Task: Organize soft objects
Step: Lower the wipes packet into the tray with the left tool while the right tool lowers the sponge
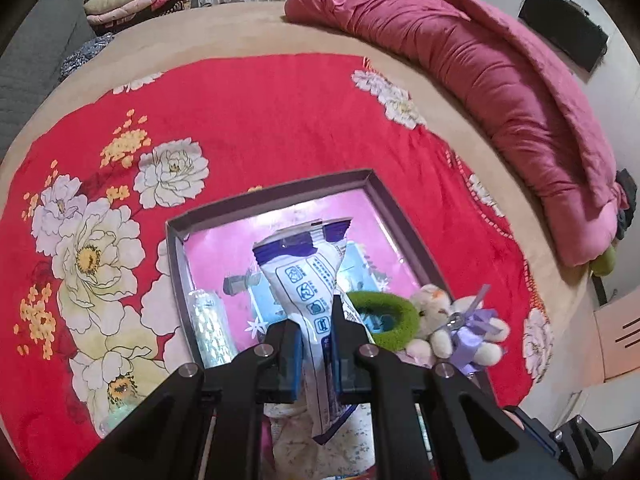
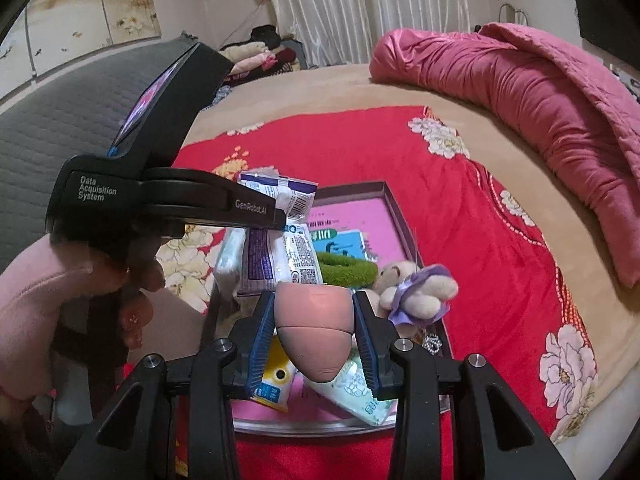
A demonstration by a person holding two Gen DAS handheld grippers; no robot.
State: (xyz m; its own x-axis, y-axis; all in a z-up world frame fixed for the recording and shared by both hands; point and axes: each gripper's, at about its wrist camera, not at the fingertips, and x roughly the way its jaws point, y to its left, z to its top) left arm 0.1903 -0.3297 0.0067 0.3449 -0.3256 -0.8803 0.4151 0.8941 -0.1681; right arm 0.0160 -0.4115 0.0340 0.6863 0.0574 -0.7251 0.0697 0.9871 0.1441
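My left gripper (image 1: 316, 344) is shut on a white and purple soft packet (image 1: 304, 280) and holds it above a shallow box (image 1: 276, 196) with a pink floor. The same packet shows in the right wrist view (image 2: 280, 240), held by the left gripper (image 2: 280, 216). My right gripper (image 2: 314, 332) is shut on a pink egg-shaped sponge (image 2: 314, 320) above the box's near end (image 2: 400, 216). A green fuzzy ring (image 1: 384, 320) (image 2: 348, 270) and a small plush bear with a purple bow (image 1: 452, 324) (image 2: 416, 292) lie in the box.
The box sits on a red flowered cloth (image 1: 240, 128) on a tan bed (image 1: 240, 28). Tissue packs (image 2: 360, 392) and a yellow packet (image 2: 276, 380) lie in the box. A rolled pink quilt (image 1: 500, 92) lies at the right. Folded clothes (image 1: 132, 0) are stacked far left.
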